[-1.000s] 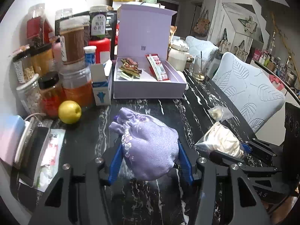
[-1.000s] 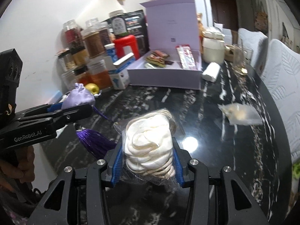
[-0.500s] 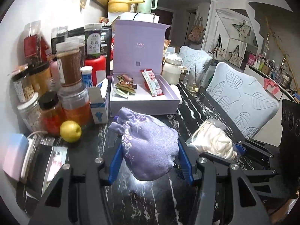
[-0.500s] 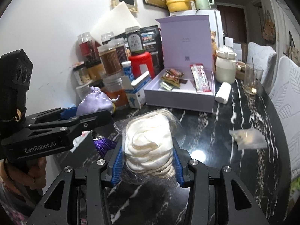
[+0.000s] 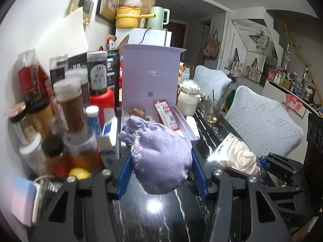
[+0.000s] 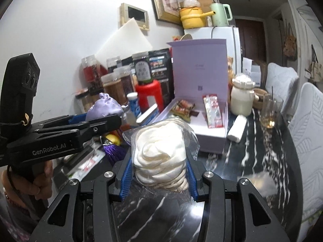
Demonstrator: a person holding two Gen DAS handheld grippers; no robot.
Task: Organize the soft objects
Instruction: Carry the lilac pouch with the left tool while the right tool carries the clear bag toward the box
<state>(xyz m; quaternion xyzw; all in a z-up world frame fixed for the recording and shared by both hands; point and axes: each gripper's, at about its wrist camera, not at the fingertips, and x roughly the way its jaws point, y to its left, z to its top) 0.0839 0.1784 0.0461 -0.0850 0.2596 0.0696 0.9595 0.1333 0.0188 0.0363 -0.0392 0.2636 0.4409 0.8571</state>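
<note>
Beyond both grippers, an open lilac gift box (image 5: 157,92) stood at the far side of the black marble table (image 5: 153,217). The left gripper (image 5: 161,161) pinched an embroidered lilac drawstring pouch (image 5: 161,159) between its blue pads, held clear above the tabletop. To its right, the right gripper (image 6: 159,161) clamped a clear bag of cream cloth (image 6: 159,153) the same way, bulging above the jaws.

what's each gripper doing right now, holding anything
Left gripper: shut on the purple drawstring pouch, lifted off the table.
Right gripper: shut on the clear bag of white fabric, also lifted.
</note>
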